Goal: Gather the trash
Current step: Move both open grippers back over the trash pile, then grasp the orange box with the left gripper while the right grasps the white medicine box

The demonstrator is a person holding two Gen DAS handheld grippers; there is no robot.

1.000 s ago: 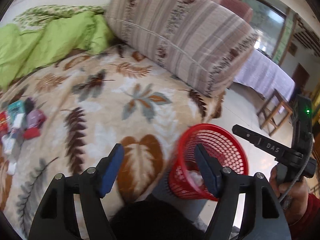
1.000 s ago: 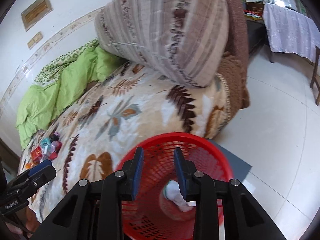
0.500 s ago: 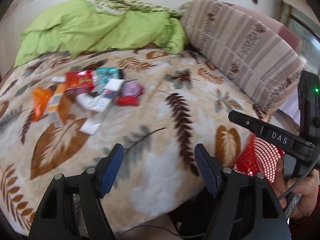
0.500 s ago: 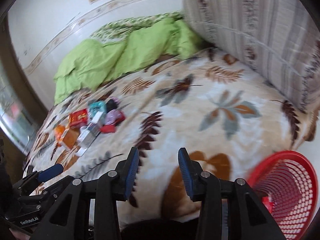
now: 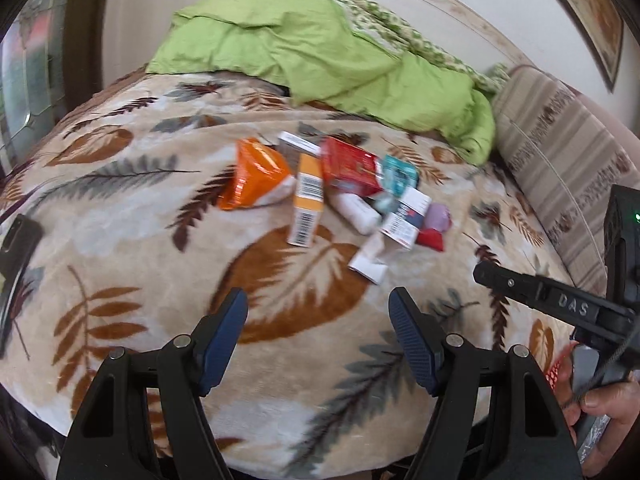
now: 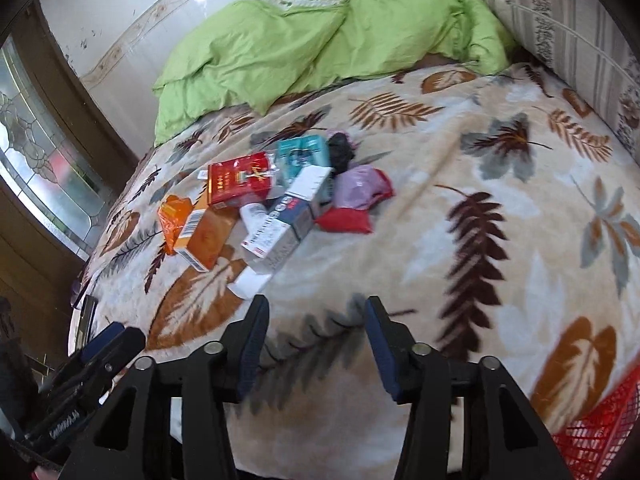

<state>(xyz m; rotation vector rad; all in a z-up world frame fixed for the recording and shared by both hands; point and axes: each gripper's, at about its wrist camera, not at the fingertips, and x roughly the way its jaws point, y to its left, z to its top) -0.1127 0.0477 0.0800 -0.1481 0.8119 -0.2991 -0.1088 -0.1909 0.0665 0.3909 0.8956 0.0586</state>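
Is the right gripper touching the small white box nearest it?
Apart. The right wrist view shows bare blanket between the empty, opening right gripper and the white box.

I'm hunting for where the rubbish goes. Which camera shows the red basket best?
The right wrist view: the red basket shows its mesh wall at the lower right corner, below the bed's edge. The left wrist view catches only a red sliver behind the right gripper's handle.

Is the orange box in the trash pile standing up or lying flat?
Lying flat. The orange box rests on its long side on the leaf-print blanket, barcode face up, beside the orange wrapper.
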